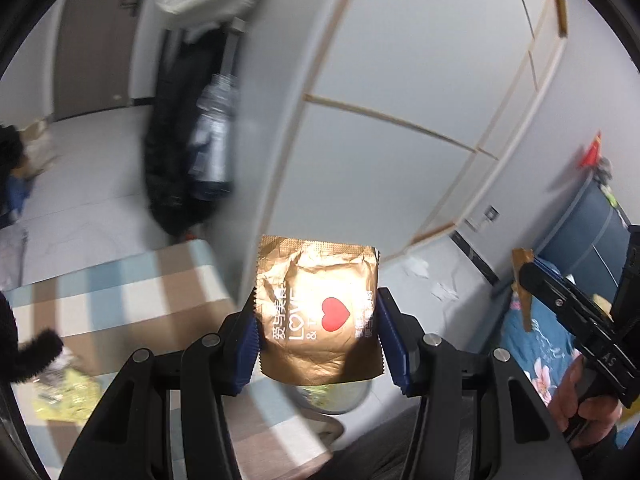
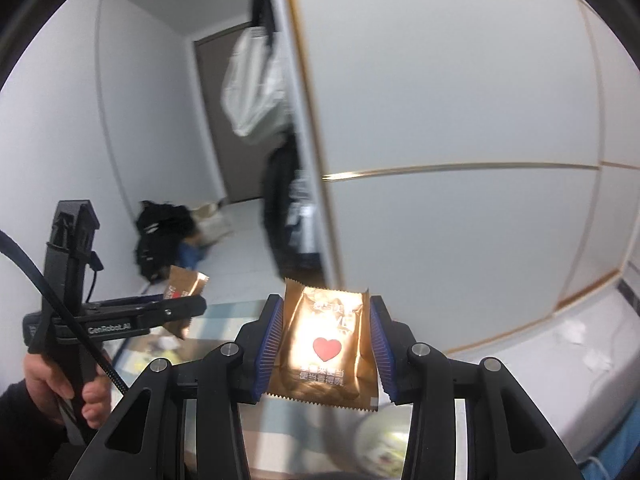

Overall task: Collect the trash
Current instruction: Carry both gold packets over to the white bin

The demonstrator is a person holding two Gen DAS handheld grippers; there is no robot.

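Wrappers of crinkled gold foil, two of them, hang in mid-air above a checked tablecloth, beside the tall white wardrobe. The left gripper is clenched on one gold snack wrapper, pads on its side edges; the right gripper pinches the other gold wrapper likewise. Both look light, thin, limp and slippery, so mid-side grips suit them. Open floor lies left; the wardrobe edge crowds close ahead.
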